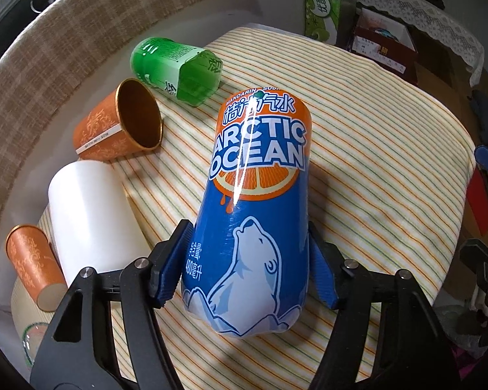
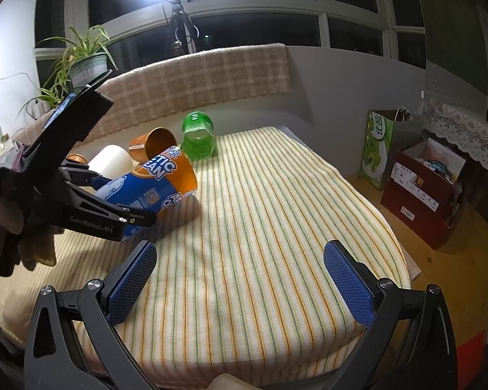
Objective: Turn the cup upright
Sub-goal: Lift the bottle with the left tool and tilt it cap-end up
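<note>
A blue and orange "Arctic Ocean" cup (image 1: 257, 208) lies tilted on the striped cloth, its open mouth facing away from the left camera. My left gripper (image 1: 249, 260) is shut on its lower body, blue pads on both sides. In the right wrist view the same cup (image 2: 156, 185) rests with its rim touching the cloth, held by the left gripper (image 2: 114, 201). My right gripper (image 2: 240, 276) is open and empty, low over the near part of the cloth.
An orange cup (image 1: 120, 123) lies on its side. A green cup (image 1: 175, 68), a white cylinder (image 1: 91, 214) and a second orange cup (image 1: 35, 263) lie at the table's left. A bag (image 2: 379, 149) and a red box (image 2: 429, 191) stand on the floor to the right.
</note>
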### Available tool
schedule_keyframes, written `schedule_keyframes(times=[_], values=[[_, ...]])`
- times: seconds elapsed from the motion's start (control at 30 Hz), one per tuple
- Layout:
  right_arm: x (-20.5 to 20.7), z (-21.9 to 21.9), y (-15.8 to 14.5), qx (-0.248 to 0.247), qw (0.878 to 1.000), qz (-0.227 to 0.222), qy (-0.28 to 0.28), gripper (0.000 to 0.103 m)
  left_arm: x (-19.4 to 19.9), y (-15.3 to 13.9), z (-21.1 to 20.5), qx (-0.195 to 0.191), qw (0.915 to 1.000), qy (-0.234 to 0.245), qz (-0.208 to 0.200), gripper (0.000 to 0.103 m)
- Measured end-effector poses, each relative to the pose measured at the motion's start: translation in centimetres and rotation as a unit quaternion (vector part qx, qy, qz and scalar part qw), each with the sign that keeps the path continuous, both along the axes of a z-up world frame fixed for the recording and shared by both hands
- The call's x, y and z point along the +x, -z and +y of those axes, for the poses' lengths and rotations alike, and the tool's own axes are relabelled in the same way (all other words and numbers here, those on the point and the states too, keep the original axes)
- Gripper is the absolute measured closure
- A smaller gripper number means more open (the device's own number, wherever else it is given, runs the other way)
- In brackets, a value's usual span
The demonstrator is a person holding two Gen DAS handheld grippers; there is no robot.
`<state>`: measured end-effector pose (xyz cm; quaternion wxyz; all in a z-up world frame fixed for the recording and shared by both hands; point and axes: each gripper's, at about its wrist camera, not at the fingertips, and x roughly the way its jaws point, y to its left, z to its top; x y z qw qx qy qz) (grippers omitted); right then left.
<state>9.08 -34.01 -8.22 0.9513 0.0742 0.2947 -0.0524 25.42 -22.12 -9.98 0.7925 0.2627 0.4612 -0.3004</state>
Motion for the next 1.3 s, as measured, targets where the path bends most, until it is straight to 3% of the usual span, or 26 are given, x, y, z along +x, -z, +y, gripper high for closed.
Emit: schedule_keyframes(times=[0.5,0.87,1.03,1.3], values=[[-0.6,1.7,-2.3,0.034,0.998,-0.007,-0.045,0.001,-4.5,-1.5,3.6,-0.064,0.9971,-0.038,-0.016,0.034],[-0.8,4.4,-3.5,0.032,0.996,-0.013,-0.08,0.001,-8.2,-2.9,10.9,-0.124,0.983,-0.134,-0.019,0.034],[-0.5,5.8,-3.5,0.029,0.995,-0.013,-0.099,0.001,-9.2,-2.7,14.0,-0.161,0.9688,-0.189,-0.002,0.034],[-0.5,6.9,-3.2,0.031,0.993,-0.007,-0.115,0.001,-9.0,-1.8,16.7,-0.245,0.9288,-0.274,0.047,0.034]])
